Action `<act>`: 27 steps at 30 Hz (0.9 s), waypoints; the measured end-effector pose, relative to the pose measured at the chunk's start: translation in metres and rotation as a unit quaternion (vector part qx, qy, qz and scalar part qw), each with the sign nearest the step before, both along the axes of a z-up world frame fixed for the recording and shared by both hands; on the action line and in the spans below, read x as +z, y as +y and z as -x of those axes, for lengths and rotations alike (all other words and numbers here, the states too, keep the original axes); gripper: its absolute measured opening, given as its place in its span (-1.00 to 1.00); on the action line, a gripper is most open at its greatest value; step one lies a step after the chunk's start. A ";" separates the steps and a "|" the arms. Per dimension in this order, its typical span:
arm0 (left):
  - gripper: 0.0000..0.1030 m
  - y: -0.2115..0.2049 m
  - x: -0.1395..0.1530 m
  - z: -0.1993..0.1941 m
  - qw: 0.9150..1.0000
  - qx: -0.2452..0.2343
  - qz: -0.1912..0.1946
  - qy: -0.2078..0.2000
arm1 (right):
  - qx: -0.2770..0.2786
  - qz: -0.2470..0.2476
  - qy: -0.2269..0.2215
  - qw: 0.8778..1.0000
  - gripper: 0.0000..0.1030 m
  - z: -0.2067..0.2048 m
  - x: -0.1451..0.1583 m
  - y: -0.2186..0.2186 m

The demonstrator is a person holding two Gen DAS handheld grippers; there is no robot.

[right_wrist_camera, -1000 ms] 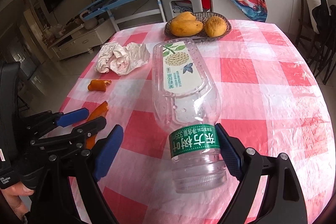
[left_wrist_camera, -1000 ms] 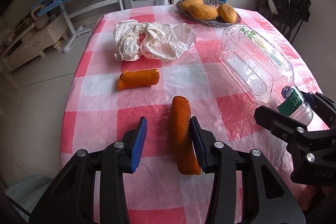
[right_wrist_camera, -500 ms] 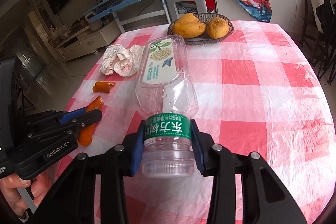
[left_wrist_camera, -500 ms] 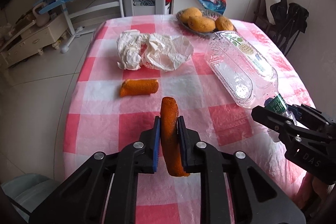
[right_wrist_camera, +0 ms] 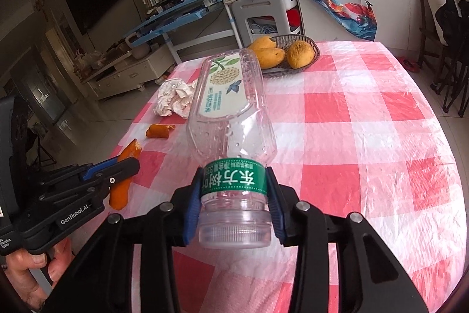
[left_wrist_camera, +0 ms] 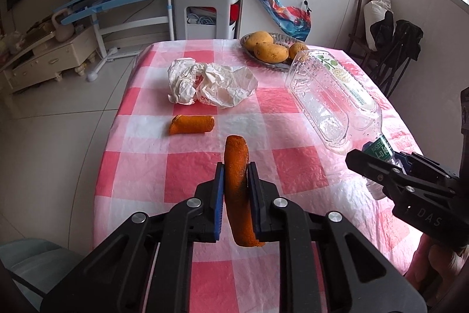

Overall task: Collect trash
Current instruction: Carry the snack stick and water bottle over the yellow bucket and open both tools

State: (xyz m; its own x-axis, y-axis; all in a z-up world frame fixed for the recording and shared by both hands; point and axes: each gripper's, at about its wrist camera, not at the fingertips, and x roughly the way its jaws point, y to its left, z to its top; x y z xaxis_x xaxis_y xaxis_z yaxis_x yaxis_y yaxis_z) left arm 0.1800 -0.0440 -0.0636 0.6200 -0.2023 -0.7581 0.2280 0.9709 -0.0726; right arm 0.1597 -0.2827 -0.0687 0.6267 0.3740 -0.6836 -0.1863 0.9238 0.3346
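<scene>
Left gripper [left_wrist_camera: 236, 192]: fingers [left_wrist_camera: 219, 195] clamped on a long orange peel [left_wrist_camera: 236, 187], gripped across its width, its long axis running straight out along the fingers, tip forward and lifted off the desk [left_wrist_camera: 293, 178].

Right gripper [right_wrist_camera: 234, 206]: fingers [right_wrist_camera: 193, 210] closed on the neck of a clear bottle [right_wrist_camera: 231, 119], at the green band. Cap end toward the hand, body pointing away over the desk, raised.

Left on the desk: a short peel [left_wrist_camera: 192, 124] ahead of the left gripper, lying crosswise to its fingers; beyond that a paper wad [left_wrist_camera: 209, 84]. Both sat nearer the left side. A fruit bowl [left_wrist_camera: 278, 65] stood at the far edge.

Judgement: both hands full, so a drop-off comes next. A pale bin rim [left_wrist_camera: 32, 254], possibly, showed low left, by the left gripper.
</scene>
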 end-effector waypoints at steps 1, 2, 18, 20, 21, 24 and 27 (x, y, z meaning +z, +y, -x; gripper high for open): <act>-0.70 0.001 0.001 0.002 1.000 0.001 0.003 -0.002 | 0.001 0.000 -0.001 1.000 -0.22 0.001 0.000 0.000; -0.70 0.001 0.002 0.003 1.000 0.002 0.006 -0.003 | 0.001 0.001 -0.001 1.000 -0.22 0.003 0.001 0.000; -0.70 0.002 0.000 0.033 1.000 0.003 0.024 -0.008 | 0.004 0.005 -0.012 1.000 -0.22 0.020 0.006 -0.005; -0.70 0.001 0.000 0.035 1.000 0.003 0.025 -0.008 | 0.004 0.005 -0.012 1.000 -0.22 0.020 0.006 -0.005; -0.70 0.001 -0.001 0.037 1.000 0.002 0.025 -0.009 | 0.004 0.005 -0.012 1.000 -0.22 0.021 0.006 -0.005; -0.70 0.000 -0.001 0.042 1.000 0.002 0.026 -0.009 | 0.003 0.004 -0.012 1.000 -0.22 0.021 0.006 -0.005; -0.70 -0.001 -0.002 0.047 1.000 0.002 0.027 -0.009 | 0.004 0.004 -0.013 1.000 -0.22 0.022 0.006 -0.005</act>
